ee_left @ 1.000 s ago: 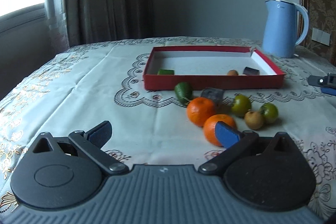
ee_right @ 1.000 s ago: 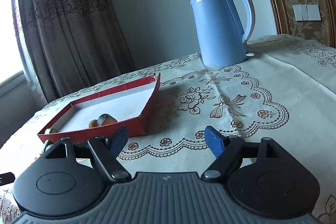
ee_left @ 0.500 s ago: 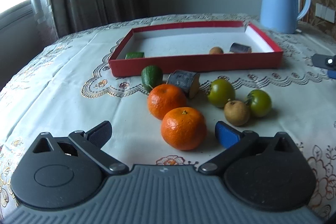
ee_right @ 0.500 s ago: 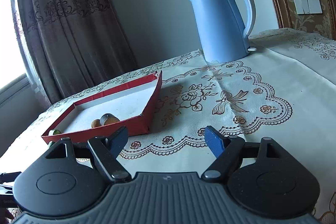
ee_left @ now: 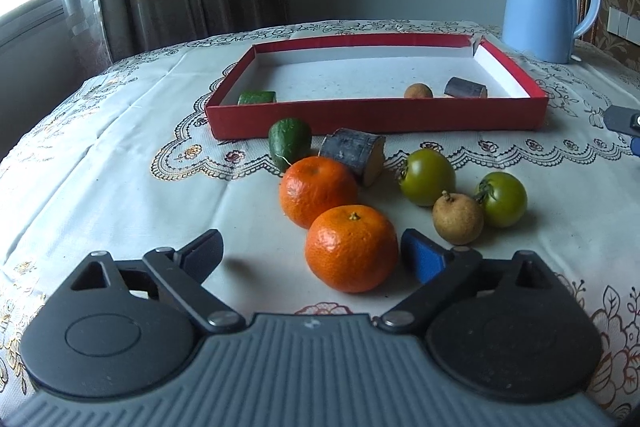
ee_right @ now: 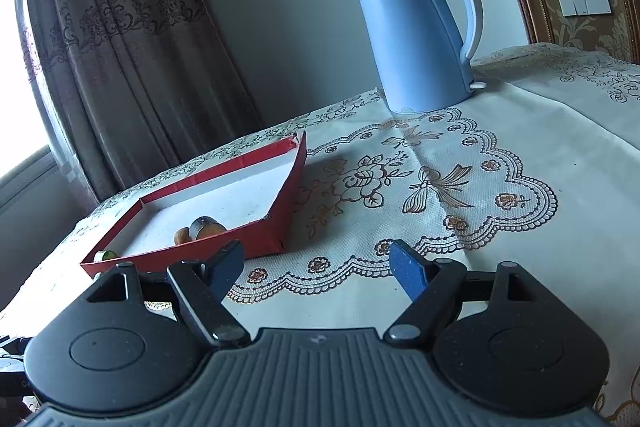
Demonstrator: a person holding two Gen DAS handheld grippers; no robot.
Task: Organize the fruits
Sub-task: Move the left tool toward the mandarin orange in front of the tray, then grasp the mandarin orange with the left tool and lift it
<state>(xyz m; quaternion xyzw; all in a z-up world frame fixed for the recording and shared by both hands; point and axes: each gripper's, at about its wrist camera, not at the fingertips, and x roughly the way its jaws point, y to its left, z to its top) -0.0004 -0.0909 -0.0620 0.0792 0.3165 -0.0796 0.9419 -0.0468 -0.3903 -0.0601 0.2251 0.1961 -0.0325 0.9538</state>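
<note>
Left wrist view. My left gripper sits low over the tablecloth, jaws apart and just now narrowing. The near orange lies between them but off-centre: it looks to be touching or almost touching the blue pad on the right side, with a clear gap to the dark pad on the left. Nothing is clamped yet. I read this as lining up a grasp on the closest fruit, since it blocks the way to the rest.

Just ahead of it, touching or nearly so, sits the second orange. Beyond that are a green chunk and a dark cut log-like piece. Ahead and to the right are two green tomatoes with a small brown fruit between them. All of these lie loose on the cloth, short of the red tray, so I judge the sorting barely begun. The tray already holds a green piece, a small brown fruit and a dark piece, the likely reason it stands straight ahead as the drop point.

Right wrist view. My right gripper hovers with jaws parted over bare cloth and nothing between them, apparently parked out of the way. The tray lies ahead to its left; a blue kettle stands well ahead.
</note>
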